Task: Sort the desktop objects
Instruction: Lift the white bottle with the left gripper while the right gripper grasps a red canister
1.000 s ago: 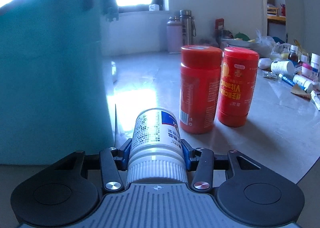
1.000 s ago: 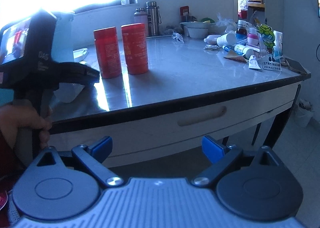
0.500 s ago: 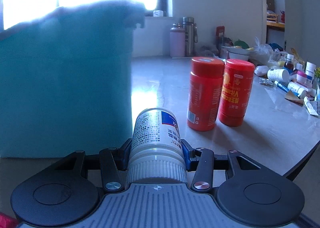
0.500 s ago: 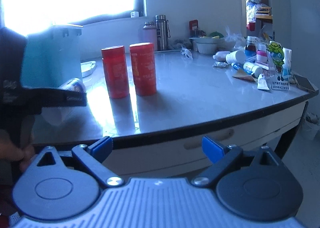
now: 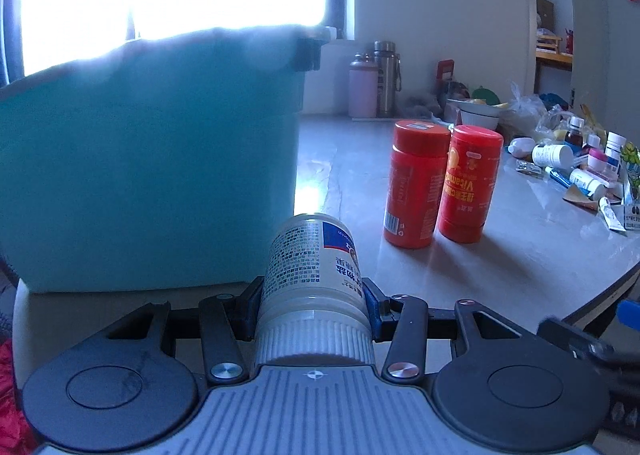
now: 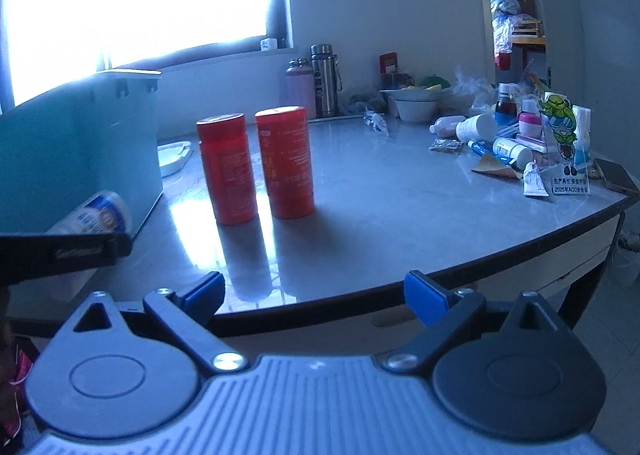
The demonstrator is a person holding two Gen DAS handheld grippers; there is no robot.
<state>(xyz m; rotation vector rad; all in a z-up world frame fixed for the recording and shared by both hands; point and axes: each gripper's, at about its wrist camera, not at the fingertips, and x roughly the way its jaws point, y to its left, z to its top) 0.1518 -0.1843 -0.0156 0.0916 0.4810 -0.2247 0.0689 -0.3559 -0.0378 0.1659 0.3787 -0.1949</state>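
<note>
Red bottles: two tall red plastic bottles with red caps (image 5: 416, 187) (image 5: 468, 183), upright and just beside each other mid-counter.
Teal bin: one big teal plastic storage bin (image 5: 148, 159) at the counter's left end.
White bottle: one white plastic pill bottle with a ribbed white cap and a blue-and-white label (image 5: 312, 287), cap end toward the camera, up off the counter just in front of the bin.
Flasks: two, one pink (image 6: 300, 89) and one steel (image 6: 326, 79), at the back edge.
Left tongs (image 5: 312, 303): clamped on the white bottle, blue pads on both sides.
Right tongs (image 6: 314, 297): spread wide, holding nothing, hanging over the near edge of the grey stone counter (image 6: 400, 207).
Right end: a heap of small bottles and tubes, too jumbled to count.
</note>
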